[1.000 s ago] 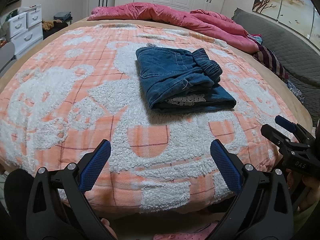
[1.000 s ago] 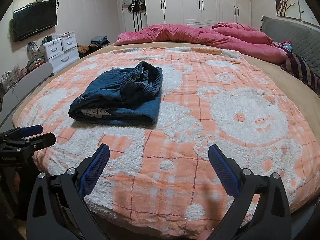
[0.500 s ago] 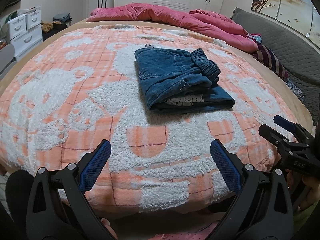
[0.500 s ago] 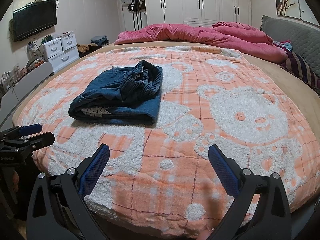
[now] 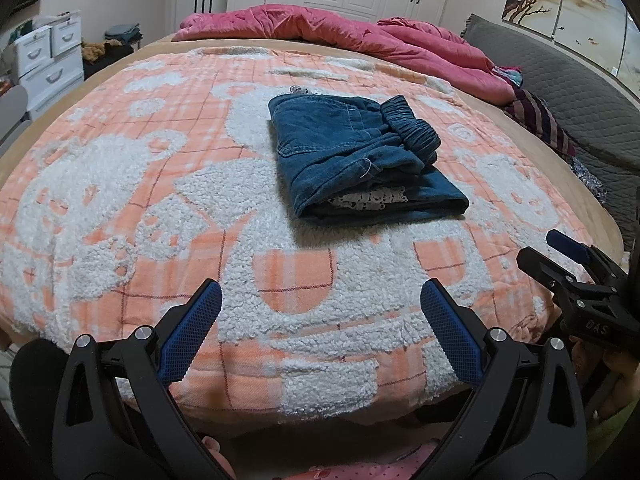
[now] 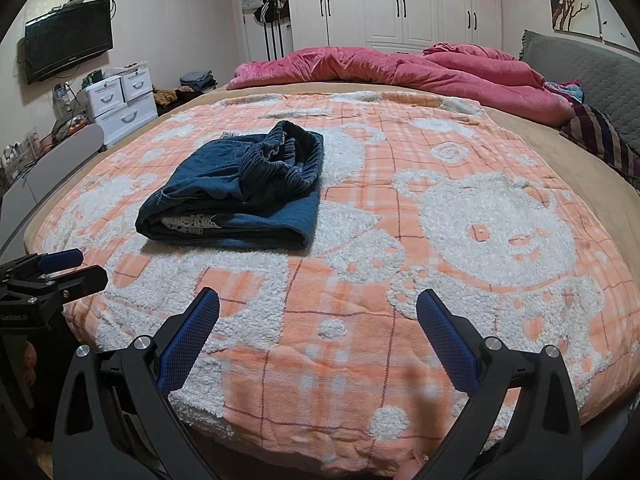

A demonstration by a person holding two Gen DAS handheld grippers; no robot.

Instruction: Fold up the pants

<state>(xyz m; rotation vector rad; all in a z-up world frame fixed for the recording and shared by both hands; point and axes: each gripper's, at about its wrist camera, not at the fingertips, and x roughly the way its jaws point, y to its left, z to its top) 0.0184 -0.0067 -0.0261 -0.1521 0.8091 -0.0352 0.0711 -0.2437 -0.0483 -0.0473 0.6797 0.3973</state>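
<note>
Both wrist views, taken from the foot edge of the bed. I take the orange-and-white bear blanket as landmark.

The blue denim pants lie folded into a compact stack on the blanket, near its middle, with the gathered elastic waistband on top and a strip of white lace showing between the layers at the near open edge. In the right wrist view the same pants sit left of centre on the blanket, beside the large bear face.

My left gripper hangs over the blanket's near edge, its 2 blue-padded fingers spread wide with nothing between them, well apart from the pants. My right gripper hangs likewise over the near edge, fingers spread, holding nothing.

Beyond the blanket's far edge lies a bunched pink duvet. A white drawer unit stands off the blanket's left side.
</note>
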